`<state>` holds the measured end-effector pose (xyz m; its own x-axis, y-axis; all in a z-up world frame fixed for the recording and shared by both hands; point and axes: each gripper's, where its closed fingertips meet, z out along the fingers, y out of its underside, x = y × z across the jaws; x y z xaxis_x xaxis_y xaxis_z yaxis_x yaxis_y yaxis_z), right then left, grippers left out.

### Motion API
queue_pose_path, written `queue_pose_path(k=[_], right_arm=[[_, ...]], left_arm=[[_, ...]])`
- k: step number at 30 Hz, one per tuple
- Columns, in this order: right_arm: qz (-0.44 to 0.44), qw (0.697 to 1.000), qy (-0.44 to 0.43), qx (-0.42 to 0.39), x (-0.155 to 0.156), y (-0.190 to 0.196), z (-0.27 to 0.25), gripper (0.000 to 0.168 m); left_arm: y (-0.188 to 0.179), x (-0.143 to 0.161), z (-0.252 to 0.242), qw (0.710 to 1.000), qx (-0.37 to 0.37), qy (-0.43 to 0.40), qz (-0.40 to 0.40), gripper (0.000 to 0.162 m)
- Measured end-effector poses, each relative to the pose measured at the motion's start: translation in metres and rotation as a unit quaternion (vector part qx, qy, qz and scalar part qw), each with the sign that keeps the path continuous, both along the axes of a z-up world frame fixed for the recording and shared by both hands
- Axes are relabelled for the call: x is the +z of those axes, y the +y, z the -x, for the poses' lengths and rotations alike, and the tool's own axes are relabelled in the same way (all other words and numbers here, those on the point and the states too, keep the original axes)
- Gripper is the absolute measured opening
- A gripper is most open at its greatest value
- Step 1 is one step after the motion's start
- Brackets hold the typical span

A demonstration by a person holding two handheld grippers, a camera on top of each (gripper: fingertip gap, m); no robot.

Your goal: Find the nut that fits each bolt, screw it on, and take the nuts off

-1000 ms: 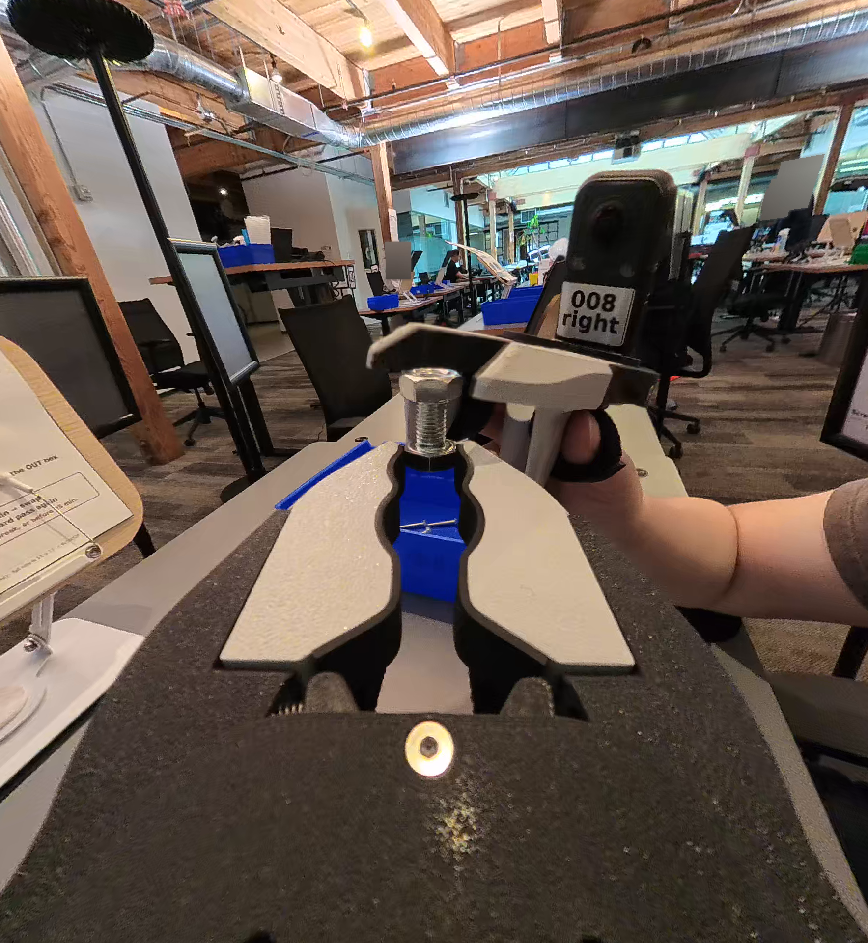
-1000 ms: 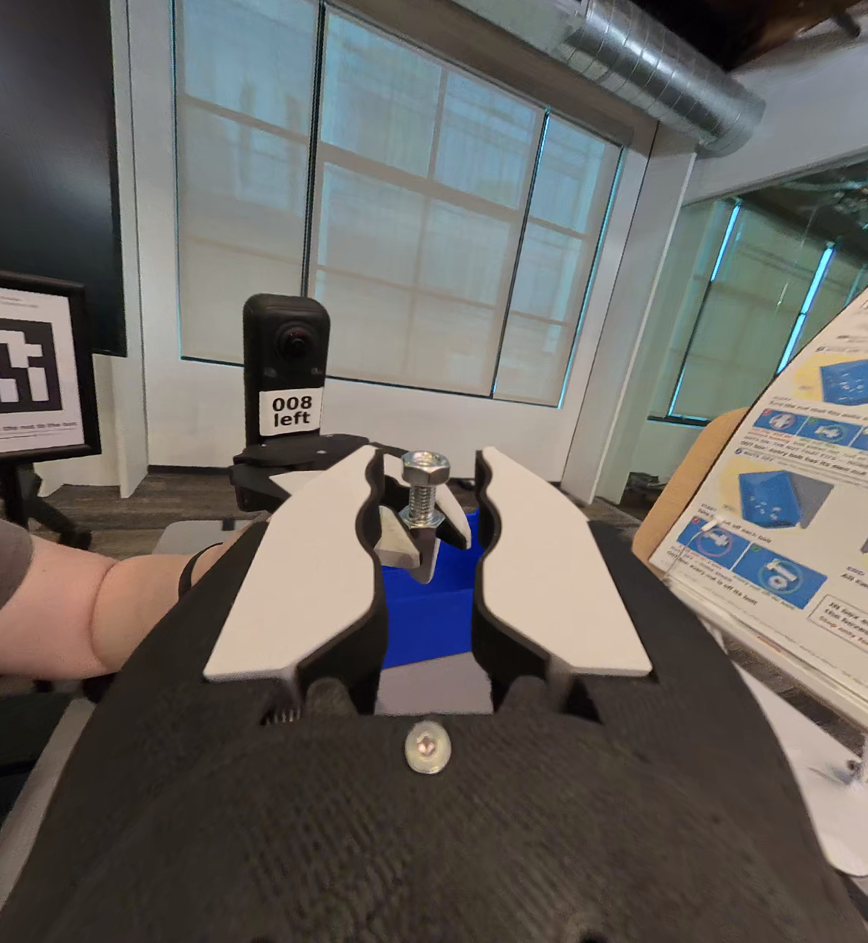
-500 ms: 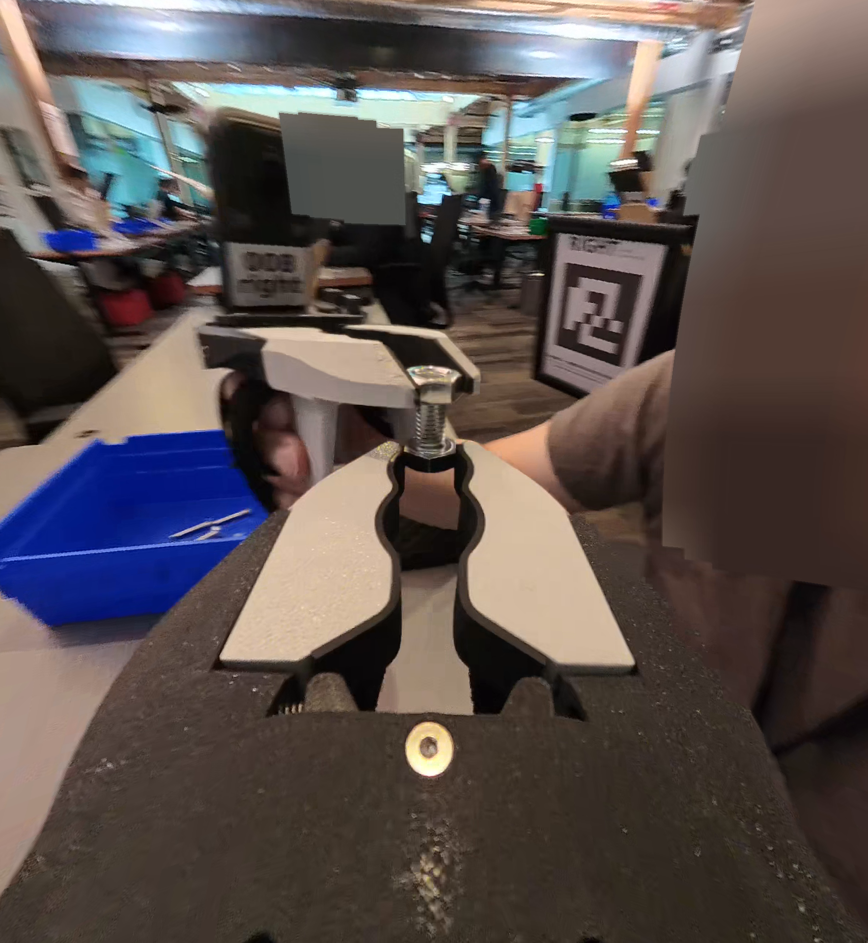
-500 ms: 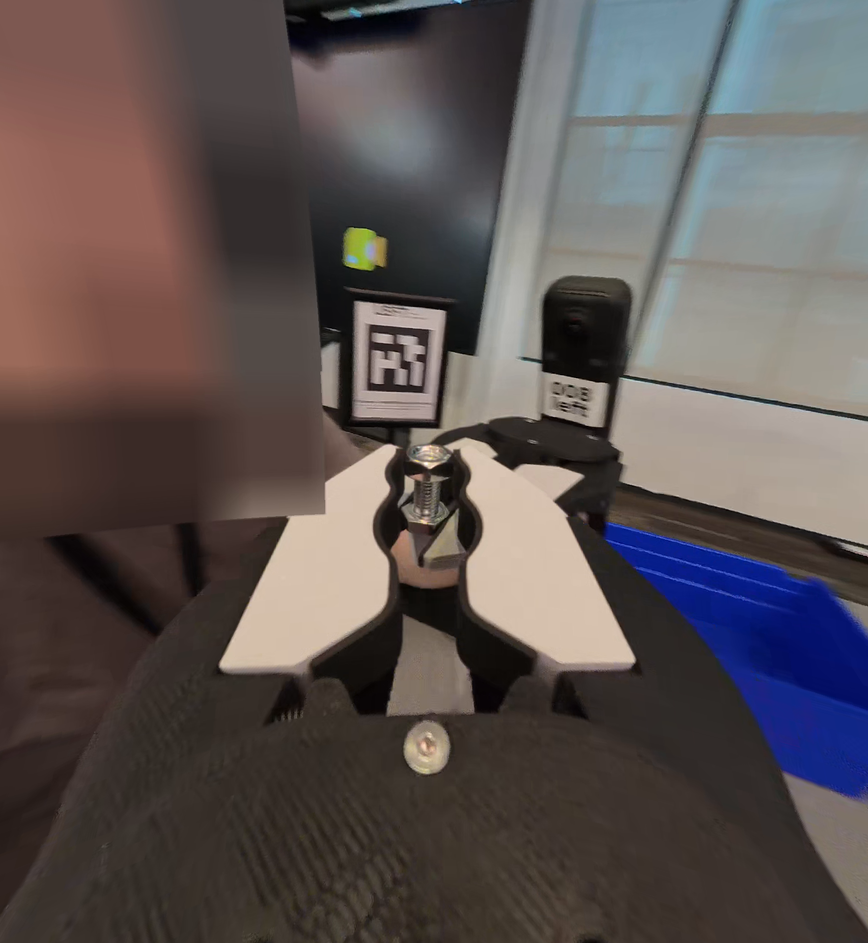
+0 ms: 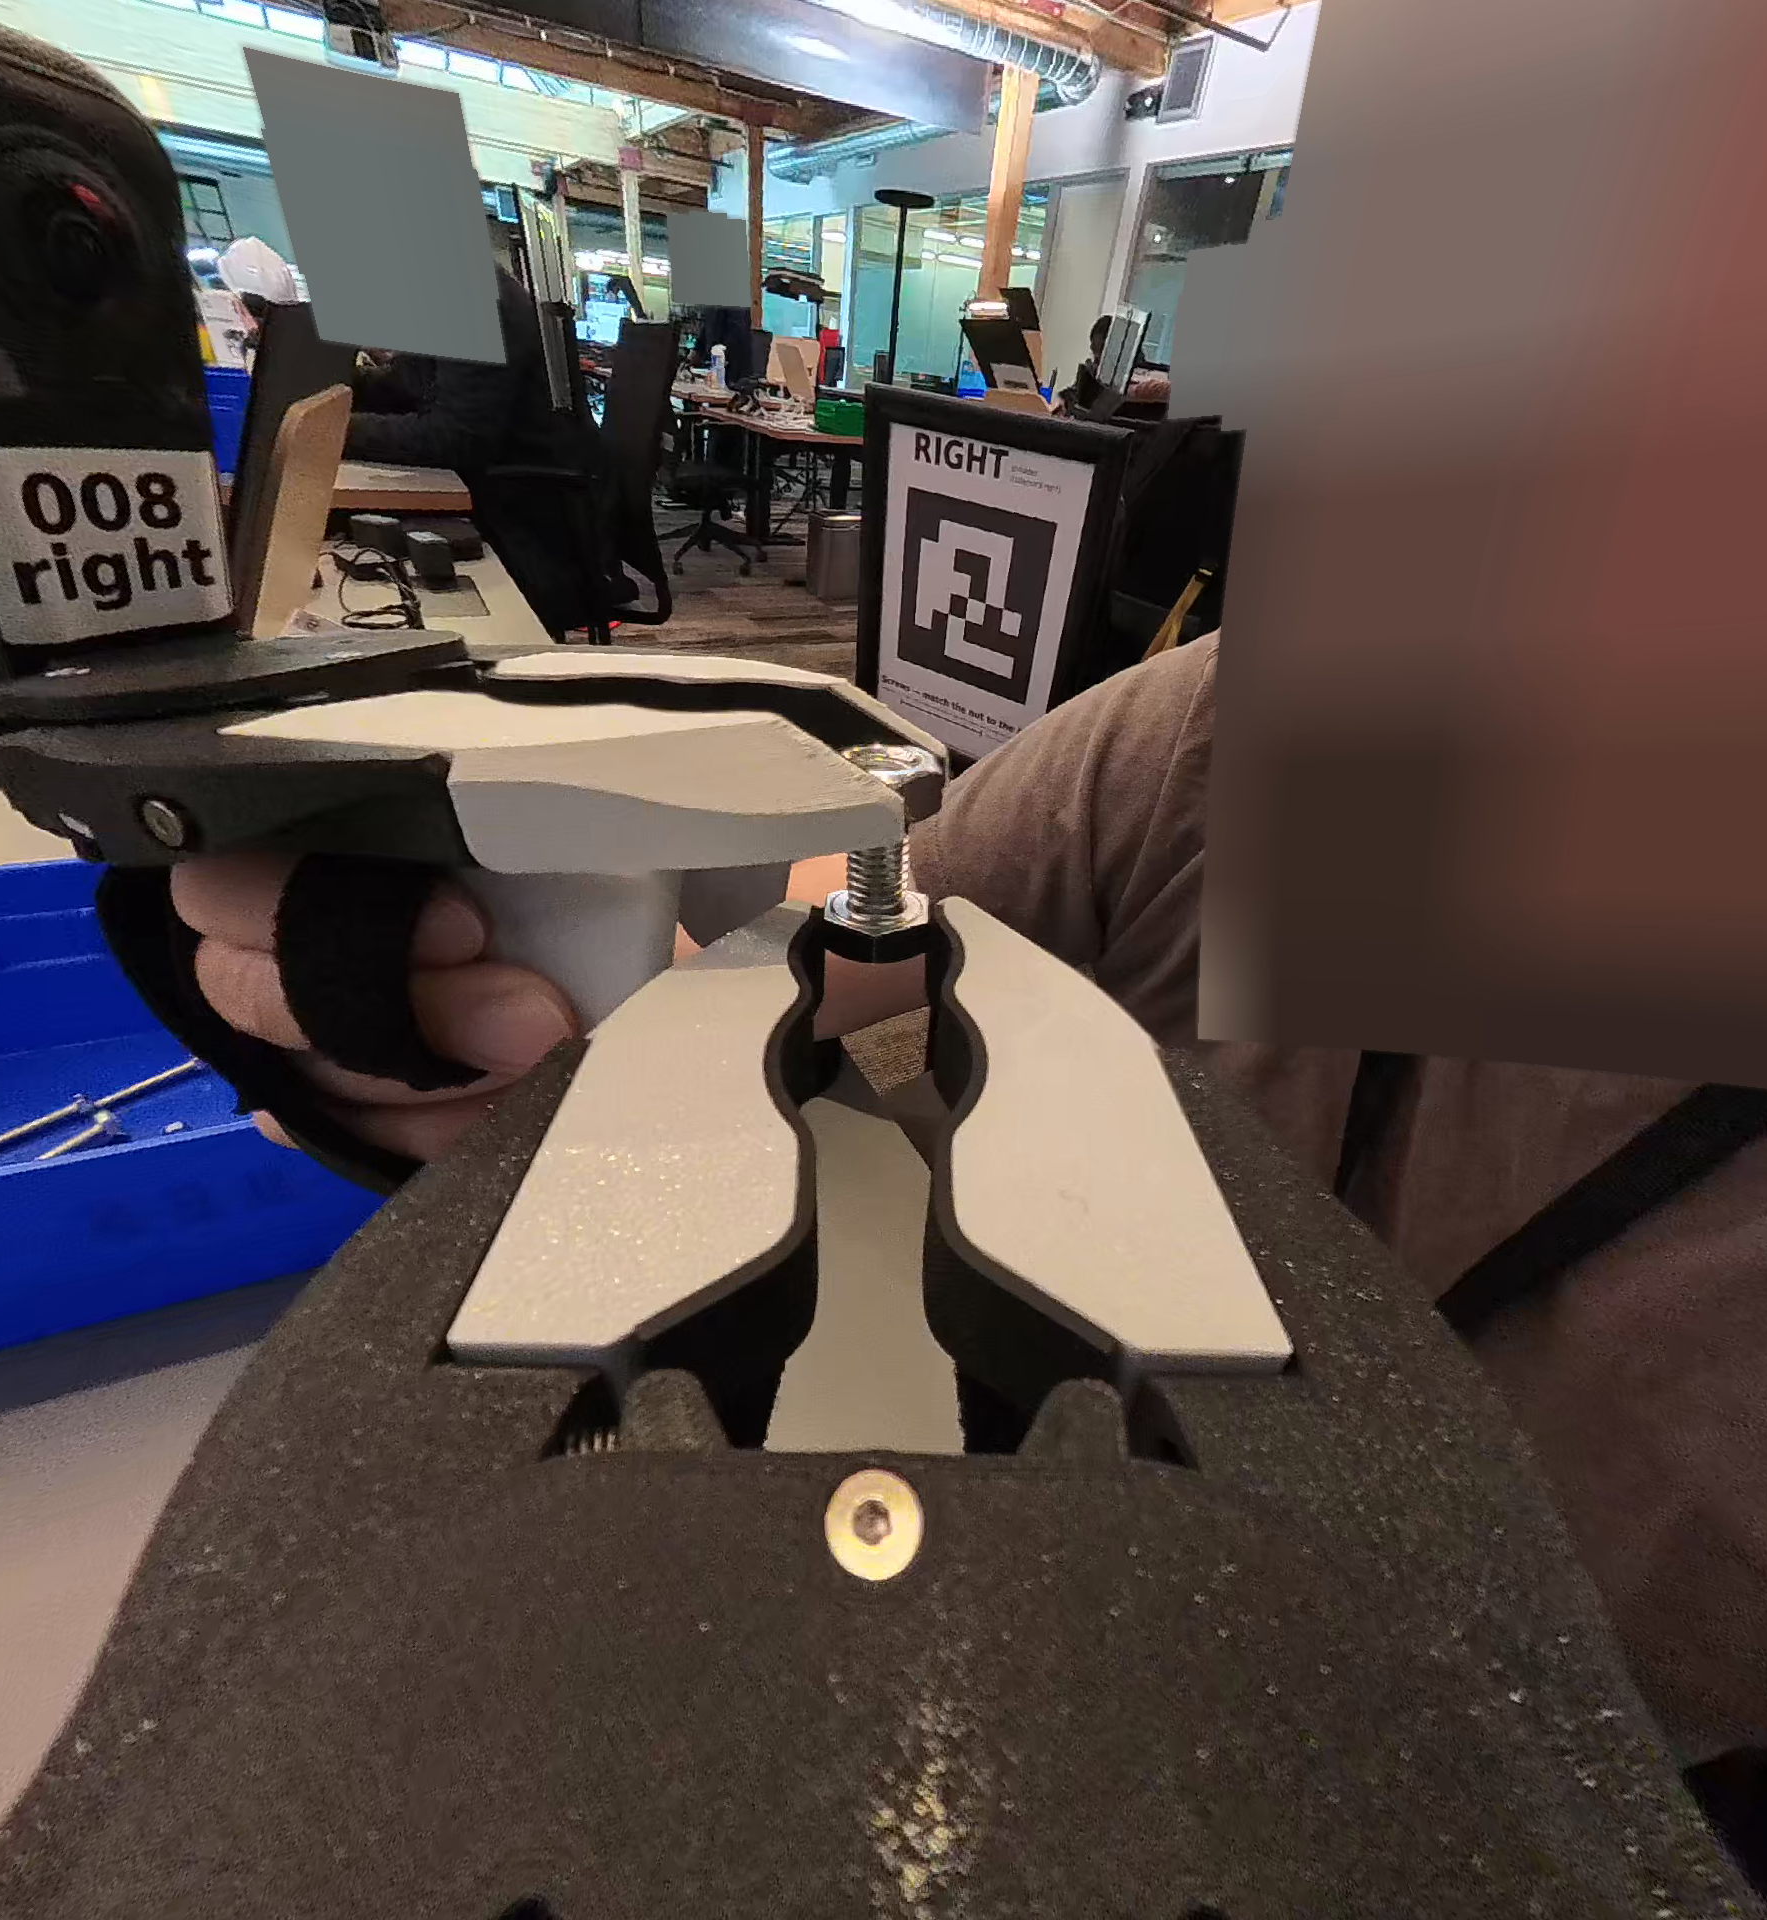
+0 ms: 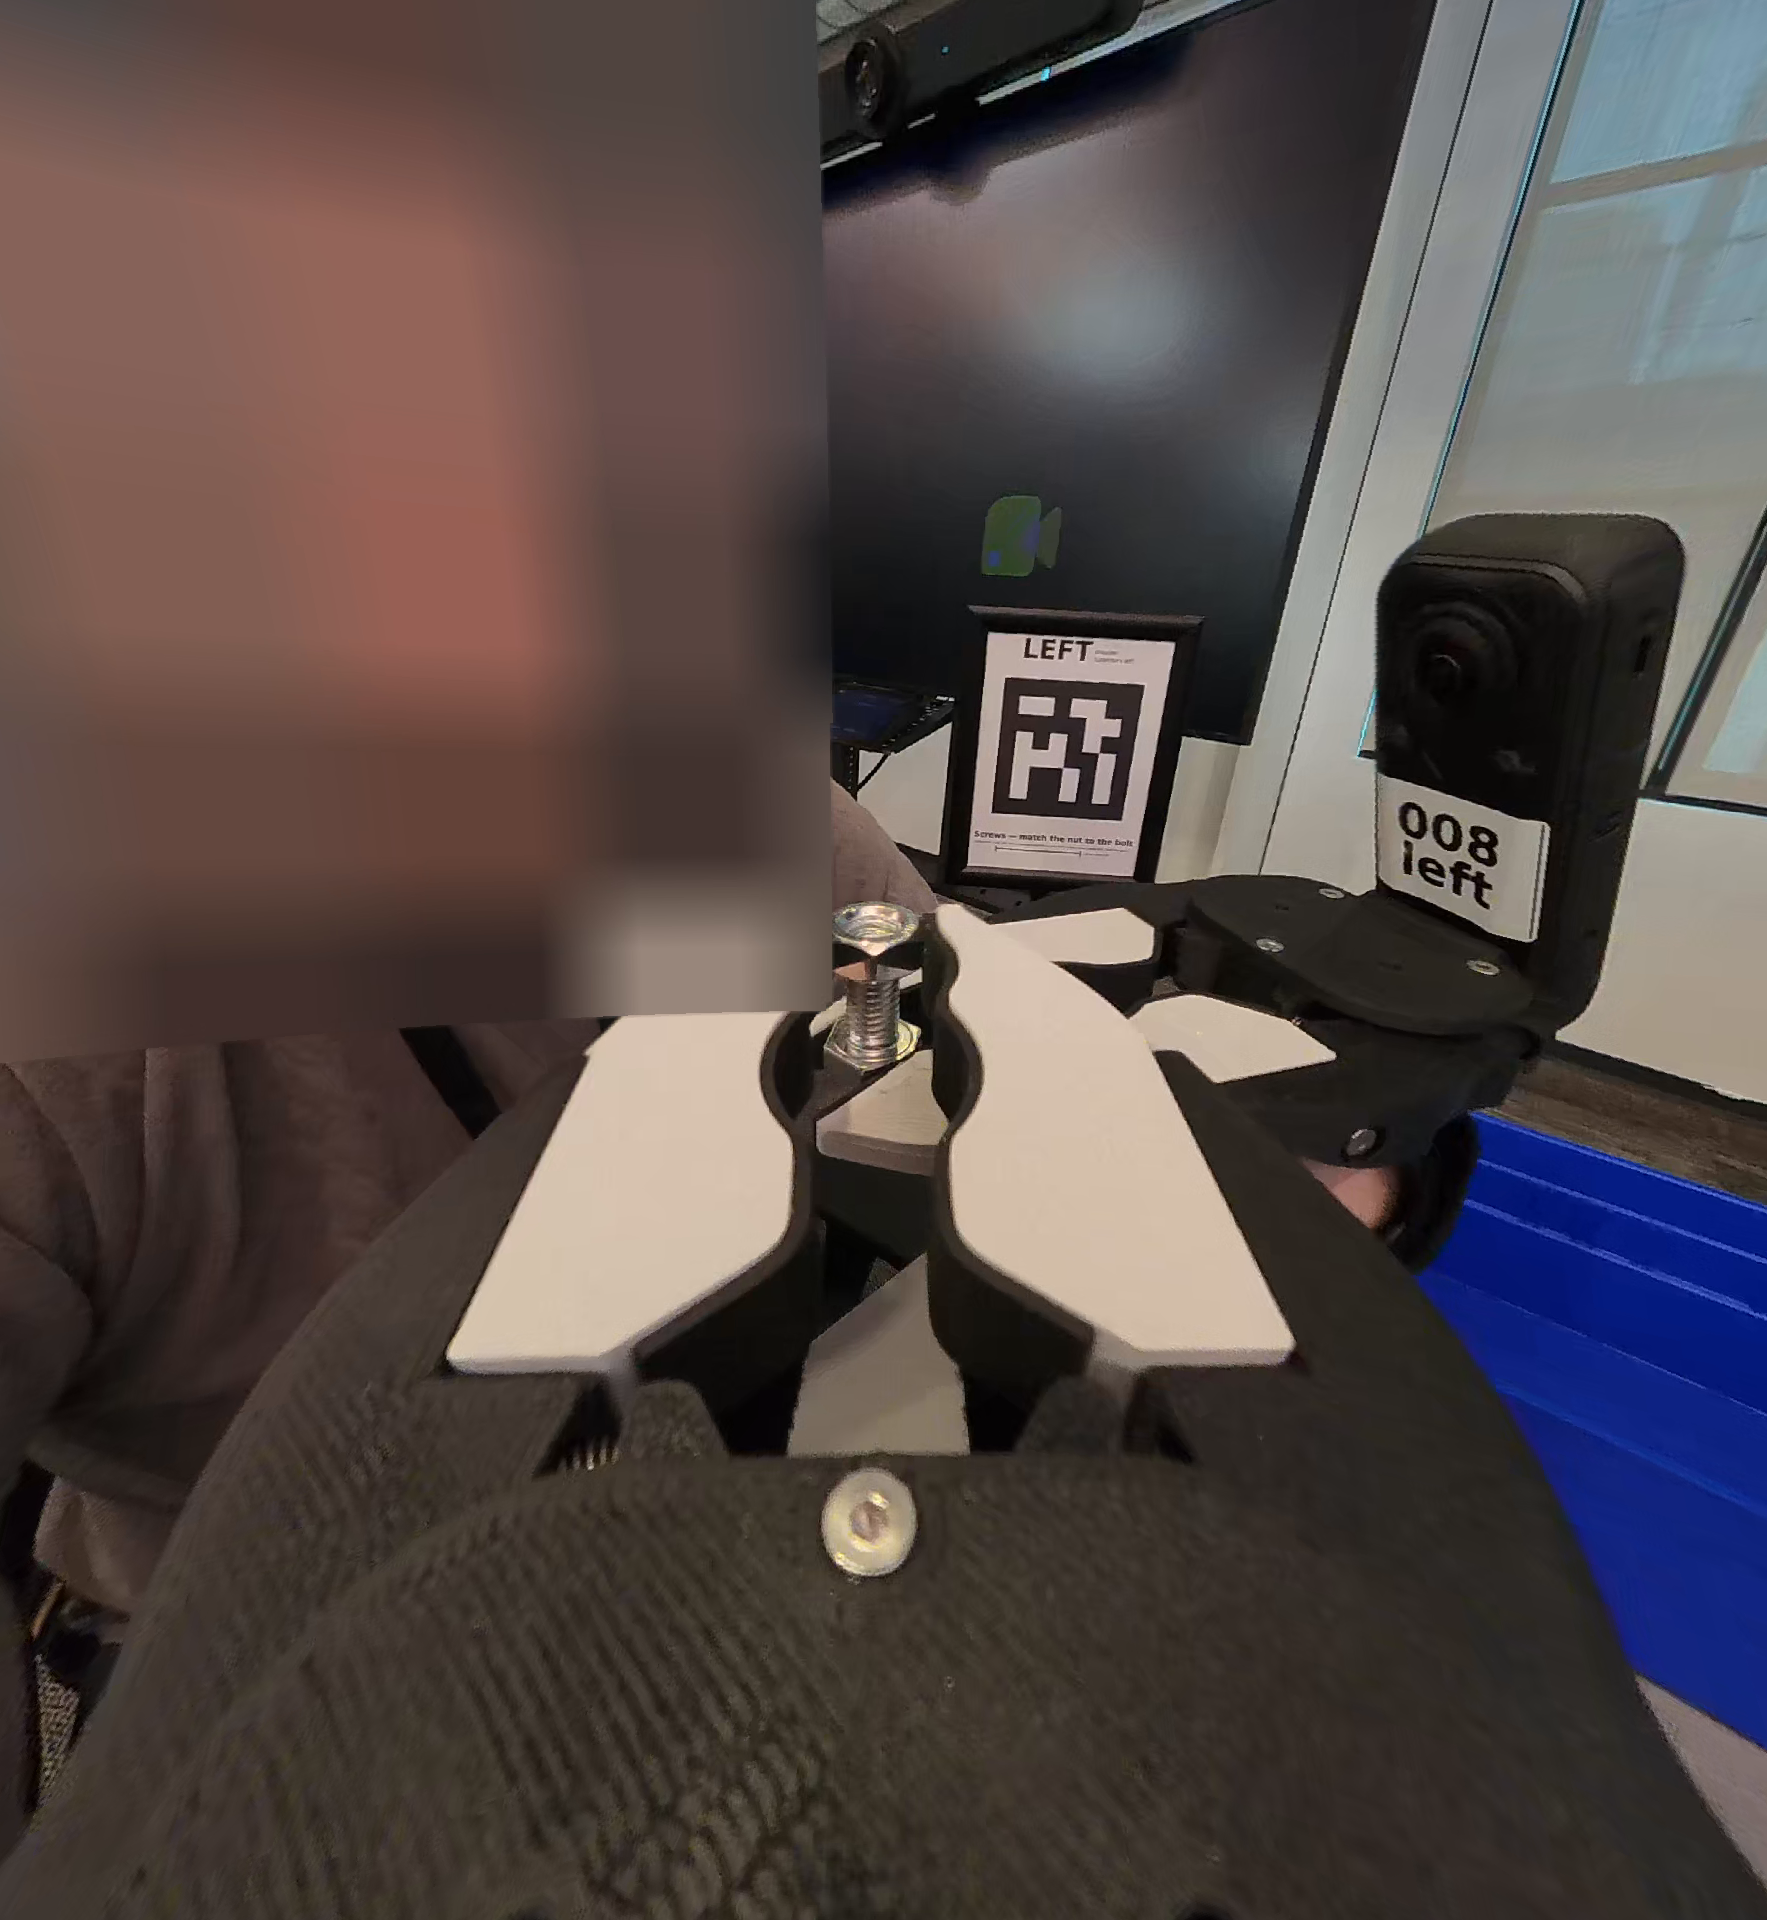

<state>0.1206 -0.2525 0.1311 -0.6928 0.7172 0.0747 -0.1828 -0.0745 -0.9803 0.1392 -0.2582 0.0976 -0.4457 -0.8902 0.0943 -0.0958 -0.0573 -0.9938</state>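
A short silver bolt point(image 5: 877, 864) stands upright with a hex nut point(image 5: 874, 912) low on its thread. My left gripper point(image 5: 874, 925) is shut on the nut from below. My right gripper point(image 5: 900, 792) comes in from the left and is shut on the bolt head. In the right wrist view my right gripper point(image 6: 874, 940) holds the bolt head point(image 6: 874, 928). The nut point(image 6: 866, 1044) sits below it on the left gripper's fingers point(image 6: 884, 1127). Its left fingertip is hidden behind a blurred patch.
A blue bin point(image 5: 79, 1226) holding long thin bolts point(image 5: 79, 1114) sits on the grey table to the left, and it also shows in the right wrist view point(image 6: 1637, 1371). The person's sleeve and body point(image 5: 1066, 862) are close behind the bolt. Framed marker signs point(image 5: 972, 592) point(image 6: 1066, 758) stand behind. The grippers are tip to tip, or close to it.
Both grippers have swung together with the bolt away from over the blue bin toward the person's body. My right gripper's fingers have closed on the bolt head.
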Motion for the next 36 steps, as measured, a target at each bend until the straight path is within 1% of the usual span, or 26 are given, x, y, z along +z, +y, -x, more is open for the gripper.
queue_pose_path(k=[5, 6, 8, 11, 14, 16, 17, 18, 20, 21, 23, 26, 29, 32, 33, 36], right_arm=[[-0.001, 1.000, 0.005, -0.022, 0.002, 0.006, 0.001, 0.020], [-0.002, 0.999, 0.006, -0.034, 0.003, 0.008, 0.002, 0.025], [0.002, 0.998, 0.010, -0.069, 0.007, 0.017, 0.004, 0.044], [0.003, 0.987, 0.040, -0.158, 0.018, 0.038, 0.005, 0.054], [0.000, 0.956, 0.092, -0.277, 0.036, 0.065, -0.002, 0.055], [-0.005, 0.923, 0.106, -0.369, 0.042, 0.083, -0.004, 0.055], [-0.014, 0.907, 0.103, -0.409, 0.041, 0.090, -0.003, 0.051], [-0.020, 0.884, 0.094, -0.457, 0.039, 0.100, -0.001, 0.052], [-0.036, 0.854, 0.081, -0.513, 0.034, 0.105, 0.006, 0.044], [-0.036, 0.841, 0.070, -0.535, 0.030, 0.107, 0.010, 0.044], [-0.031, 0.828, 0.063, -0.556, 0.026, 0.108, 0.015, 0.039], [-0.008, 0.819, 0.053, -0.572, 0.021, 0.115, 0.016, 0.039], [0.011, 0.827, 0.032, -0.562, 0.015, 0.121, 0.017, 0.038], [0.017, 0.839, 0.027, -0.543, 0.014, 0.119, 0.018, 0.026], [0.013, 0.845, 0.024, -0.534, 0.013, 0.117, 0.019, 0.018], [-0.006, 0.856, 0.023, -0.517, 0.013, 0.113, 0.020, 0.018]], left_arm=[[0.006, 0.002, 0.000, 1.000, 0.018, -0.003, -0.003, 0.018], [0.008, 0.003, 0.000, 1.000, 0.023, -0.007, 0.000, 0.018], [0.018, 0.006, 0.000, 0.999, 0.051, -0.015, 0.002, 0.018], [0.041, 0.011, 0.001, 0.992, 0.124, -0.027, -0.004, 0.018], [0.071, 0.018, 0.006, 0.973, 0.228, -0.046, -0.018, 0.018], [0.096, 0.020, 0.012, 0.944, 0.320, -0.056, -0.050, 0.018], [0.105, 0.021, 0.016, 0.930, 0.357, -0.058, -0.065, 0.018], [0.112, 0.022, 0.020, 0.918, 0.384, -0.061, -0.071, 0.018], [0.125, 0.024, 0.028, 0.895, 0.434, -0.071, -0.074, 0.018], [0.128, 0.023, 0.029, 0.889, 0.445, -0.069, -0.078, 0.018], [0.133, 0.020, 0.031, 0.878, 0.466, -0.060, -0.090, 0.018], [0.131, 0.017, 0.026, 0.873, 0.472, -0.050, -0.114, 0.018], [0.128, 0.015, 0.023, 0.872, 0.471, -0.046, -0.129, 0.018], [0.126, 0.015, 0.021, 0.871, 0.470, -0.043, -0.134, 0.018], [0.127, 0.015, 0.022, 0.872, 0.469, -0.042, -0.133, 0.018], [0.124, 0.014, 0.020, 0.881, 0.454, -0.042, -0.126, 0.018]])
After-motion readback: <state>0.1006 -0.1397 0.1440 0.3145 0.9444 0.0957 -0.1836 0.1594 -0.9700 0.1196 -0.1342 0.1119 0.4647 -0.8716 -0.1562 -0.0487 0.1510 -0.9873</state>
